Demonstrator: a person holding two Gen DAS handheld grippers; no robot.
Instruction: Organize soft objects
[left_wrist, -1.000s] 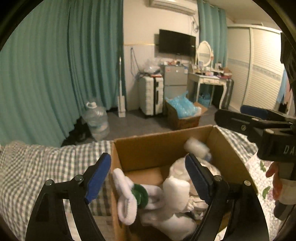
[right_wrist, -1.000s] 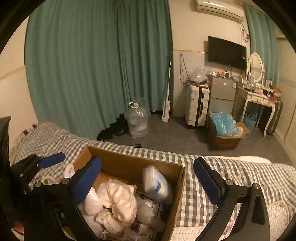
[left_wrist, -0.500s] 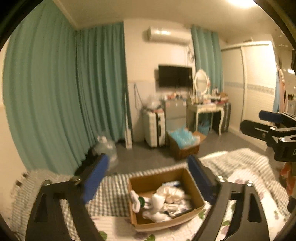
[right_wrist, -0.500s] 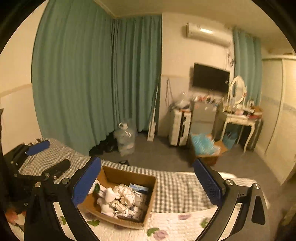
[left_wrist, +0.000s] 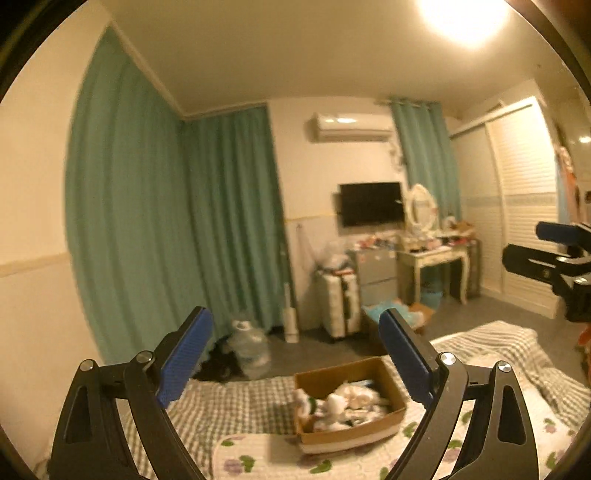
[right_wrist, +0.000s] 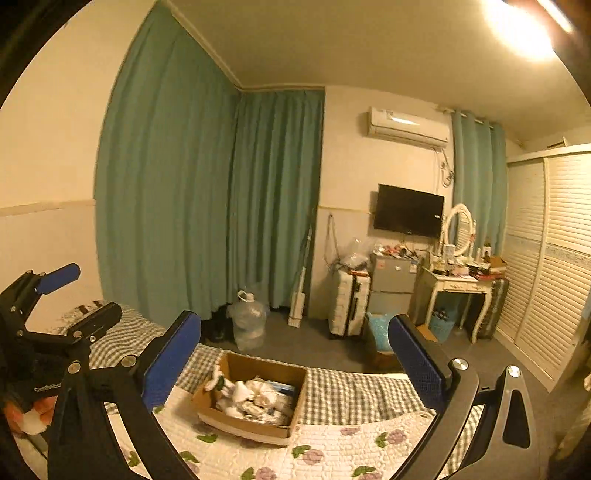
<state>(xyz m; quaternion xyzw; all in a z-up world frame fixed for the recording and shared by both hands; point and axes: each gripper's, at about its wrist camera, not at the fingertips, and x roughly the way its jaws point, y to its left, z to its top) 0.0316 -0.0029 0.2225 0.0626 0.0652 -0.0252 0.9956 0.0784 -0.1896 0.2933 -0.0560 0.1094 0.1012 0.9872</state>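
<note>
Held the left gripper (left_wrist: 295, 354) and right gripper (right_wrist: 295, 352) high above the bed (right_wrist: 332, 395), jaws of both spread wide apart, gripping nothing. Saw the box (right_wrist: 295, 380) well below, on the bed where the checked sheet (left_wrist: 236, 402) met the floral quilt (right_wrist: 325, 454), toward the foot edge. Found white soft toys (right_wrist: 255, 400) piled inside, too small to tell apart.
</note>
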